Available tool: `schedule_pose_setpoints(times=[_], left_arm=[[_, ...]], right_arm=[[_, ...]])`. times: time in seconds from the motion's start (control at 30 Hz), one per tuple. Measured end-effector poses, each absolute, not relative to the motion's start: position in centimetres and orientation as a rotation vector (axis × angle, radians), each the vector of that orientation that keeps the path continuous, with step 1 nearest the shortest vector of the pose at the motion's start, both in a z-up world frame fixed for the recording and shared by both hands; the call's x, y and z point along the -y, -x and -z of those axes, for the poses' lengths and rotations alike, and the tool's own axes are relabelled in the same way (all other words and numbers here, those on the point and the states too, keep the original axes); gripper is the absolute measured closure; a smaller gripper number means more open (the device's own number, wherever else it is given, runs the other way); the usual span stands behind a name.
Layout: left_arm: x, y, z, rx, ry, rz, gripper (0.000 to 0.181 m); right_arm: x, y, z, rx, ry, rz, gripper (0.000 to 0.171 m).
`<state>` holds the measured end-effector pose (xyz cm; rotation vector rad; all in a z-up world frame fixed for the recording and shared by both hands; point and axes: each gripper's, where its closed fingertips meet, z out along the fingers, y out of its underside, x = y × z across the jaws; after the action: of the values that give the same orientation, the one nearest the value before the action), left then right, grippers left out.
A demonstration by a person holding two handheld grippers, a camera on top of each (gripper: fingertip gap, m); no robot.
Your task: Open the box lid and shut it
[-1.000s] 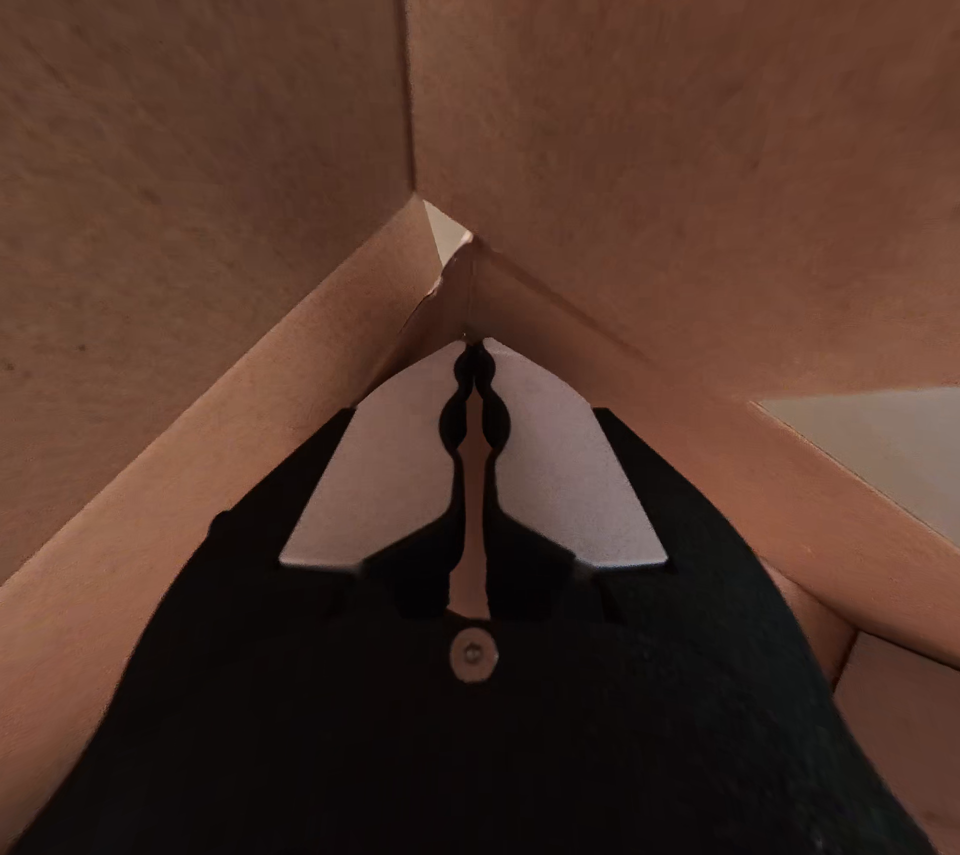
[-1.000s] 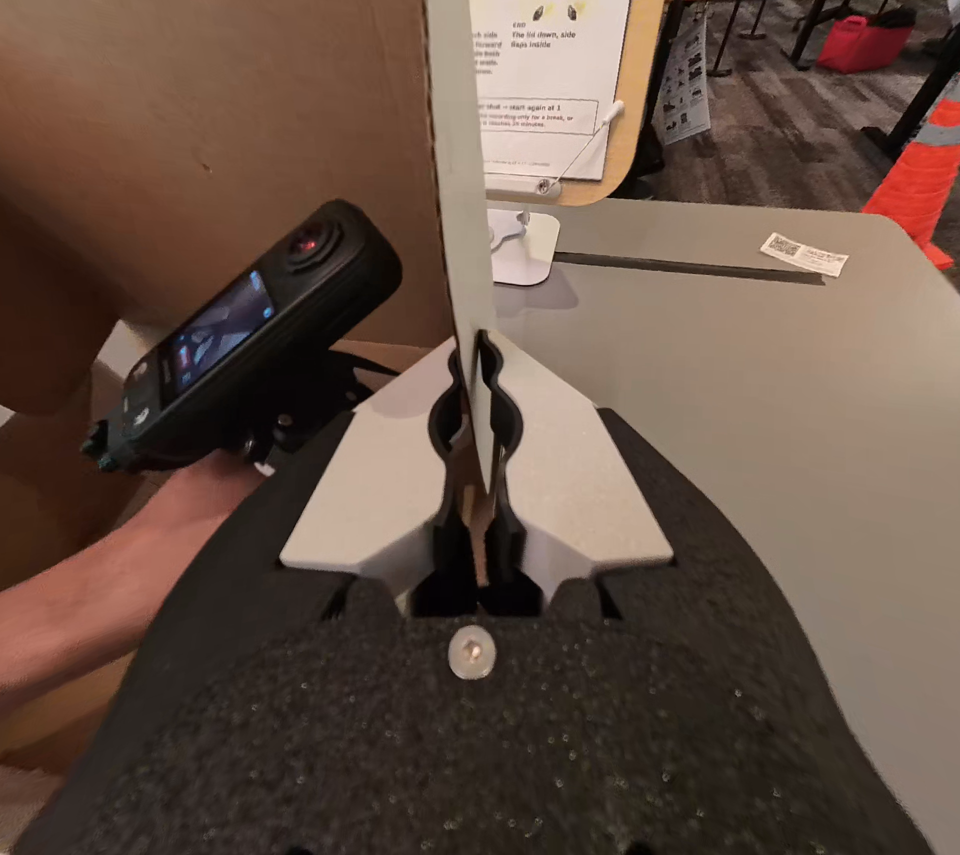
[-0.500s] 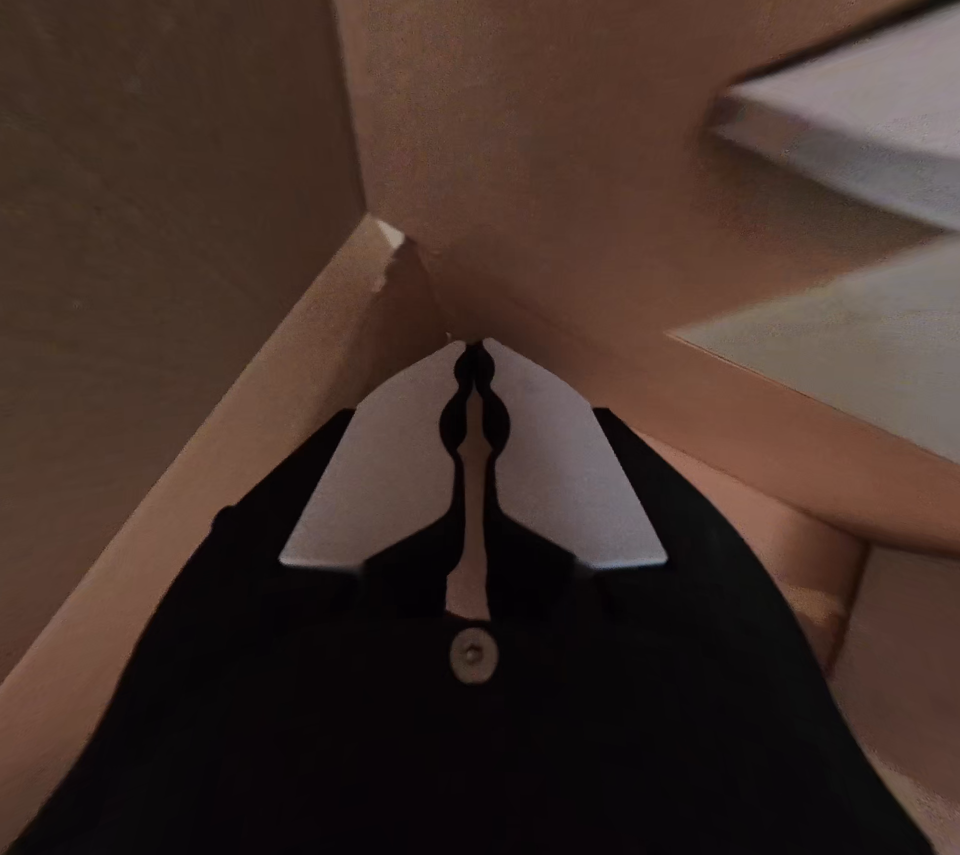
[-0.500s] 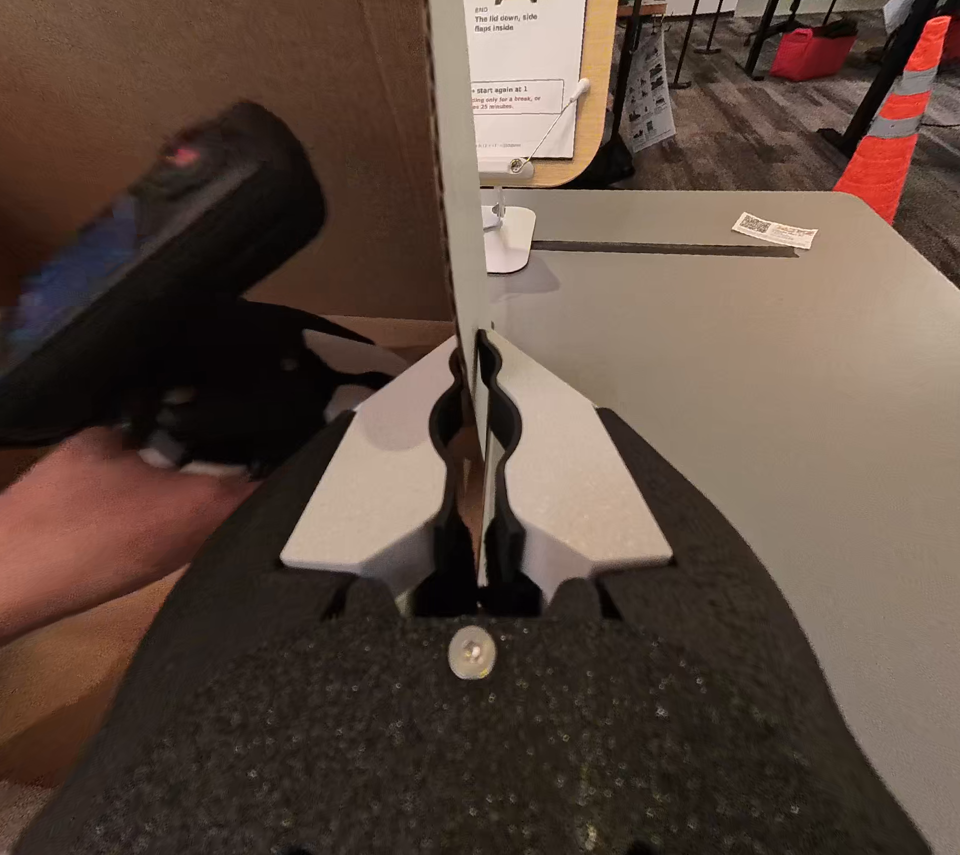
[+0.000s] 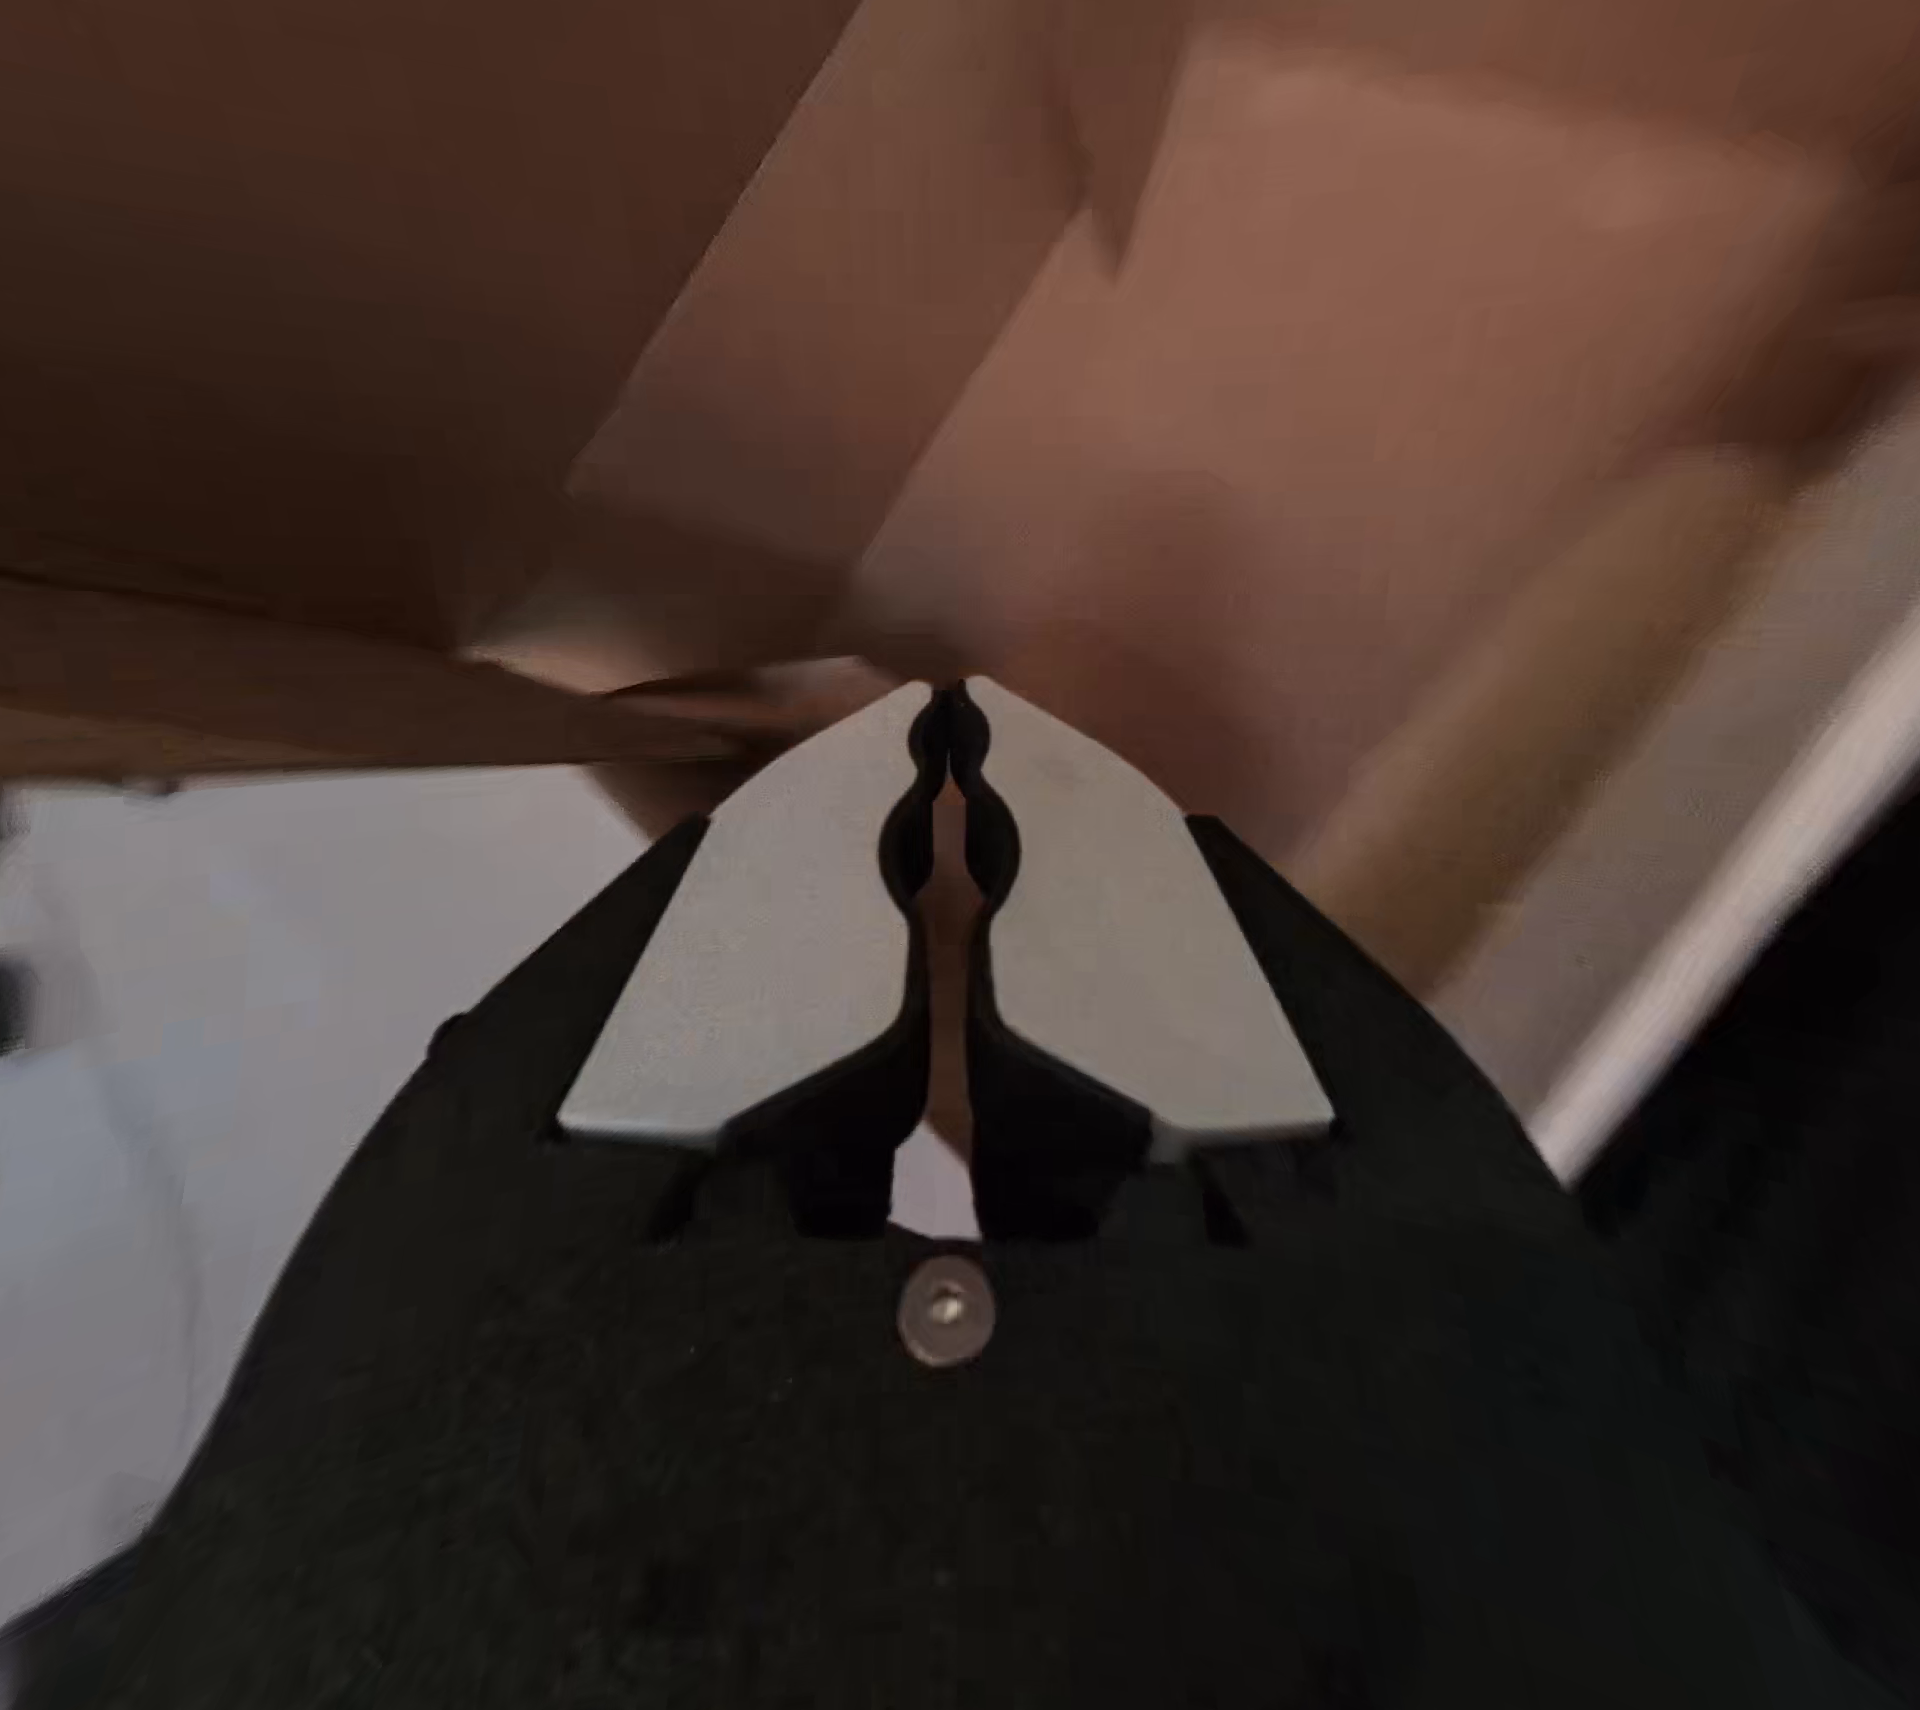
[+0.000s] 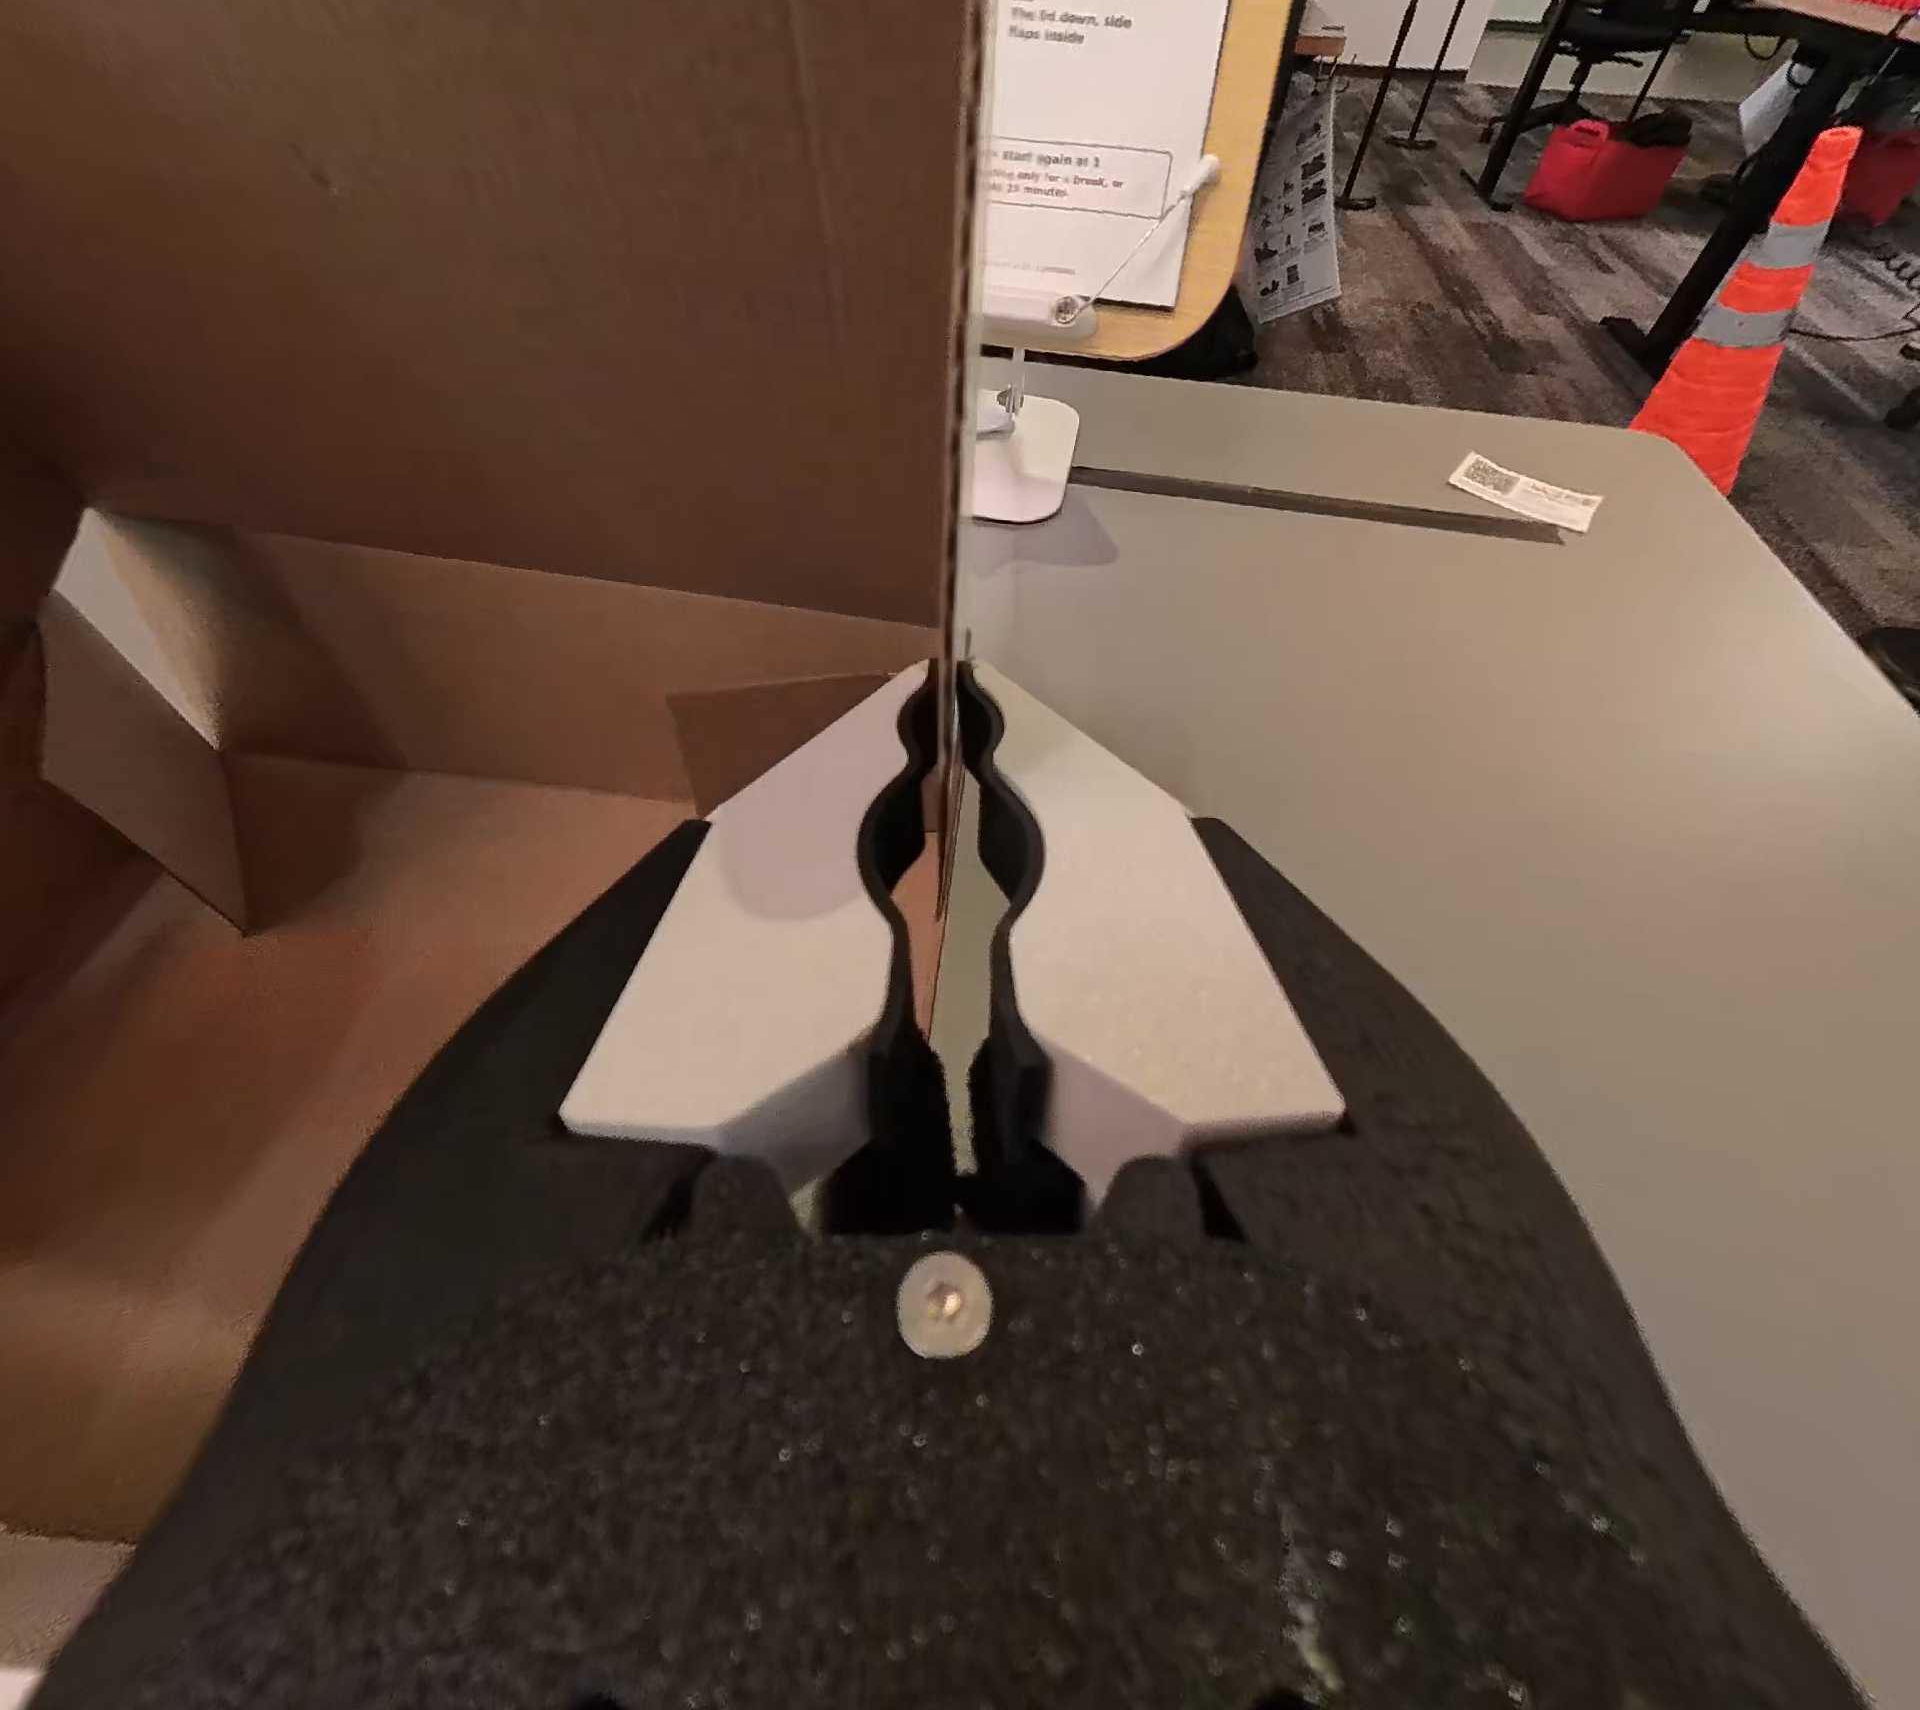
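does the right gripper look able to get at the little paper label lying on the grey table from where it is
Probably not yet: the right gripper is shut on the upright cardboard flap. The label lies uncovered on the table, so it must release first.

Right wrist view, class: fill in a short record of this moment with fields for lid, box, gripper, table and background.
lid: brown cardboard lid, raised upright, seen edge-on
box: open box, inside visible and bare
right gripper: right gripper shut on the lid's edge, fingers either side
table: grey table, with a white sticker
background: instruction sheet on stand; orange cone
left gripper: not seen in this view
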<state>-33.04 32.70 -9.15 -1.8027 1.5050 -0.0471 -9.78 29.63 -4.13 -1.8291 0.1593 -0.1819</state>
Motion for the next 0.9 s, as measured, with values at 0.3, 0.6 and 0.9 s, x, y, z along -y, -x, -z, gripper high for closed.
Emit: schedule_pose_setpoints(times=[0.3, 0.6, 0.9], left_arm=[[-36.7, 33.1, 15.4, -1.820, 1.787, -0.713, 0.181], [-40.6, 28.8, 17.3, -1.792, 1.773, -0.805, 0.181], [-34.9, 28.3, 14.3, -1.832, 1.720, -0.441, 0.181]], right_arm=[[-29.7, 10.5, 3.8, -0.105, 1.835, 0.228, 0.170], [-28.3, 10.9, 4.4, -0.070, 1.839, 0.253, 0.168], [-29.1, 9.9, 3.8, -0.073, 1.841, 0.271, 0.169]])
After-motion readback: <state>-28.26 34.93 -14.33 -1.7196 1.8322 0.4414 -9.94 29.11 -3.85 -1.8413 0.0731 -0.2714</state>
